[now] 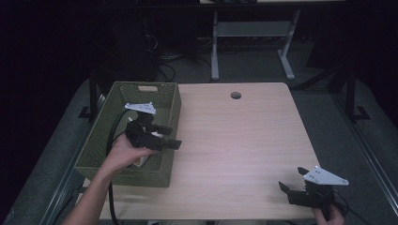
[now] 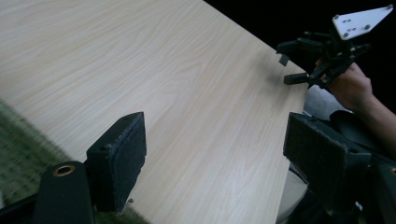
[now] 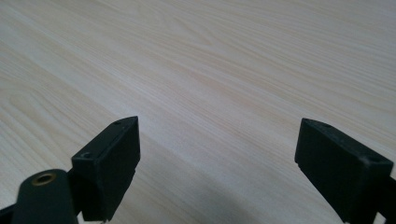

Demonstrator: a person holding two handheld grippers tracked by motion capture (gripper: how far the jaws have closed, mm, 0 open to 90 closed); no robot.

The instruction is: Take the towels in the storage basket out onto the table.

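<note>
The left gripper (image 1: 168, 136) is hovering over the right wall of the green basket (image 1: 104, 140) at centre left of the high view, its fingers spread wide with nothing between them and pointing out over the table (image 1: 234, 140). There is something white just under the hand inside the basket, at the near end, but too little of it shows to name. The right gripper (image 1: 292, 179) is waiting at the lower right corner of the table, its fingers also wide apart and holding nothing.

This looks like the moment just after a drop into the basket, or just before reaching in. To do either well, the person should be lifting the left gripper straight up until the fingers clear the woven rim, because a sideways sweep could catch the wall and drag the light basket across the smooth wood. The trailing cable lying in the basket should be kept from snagging on the rim. The right gripper is well apart and can stay put.

The high view is giving the layout: basket, both hands, the bare tabletop between them. The left gripper view is adding what that one cannot: the felt-like pads on the fingers (image 2: 123, 149), the basket weave at lower left, and the right gripper at upper right. The right gripper view is confirming its finger gap over plain wood.
</note>
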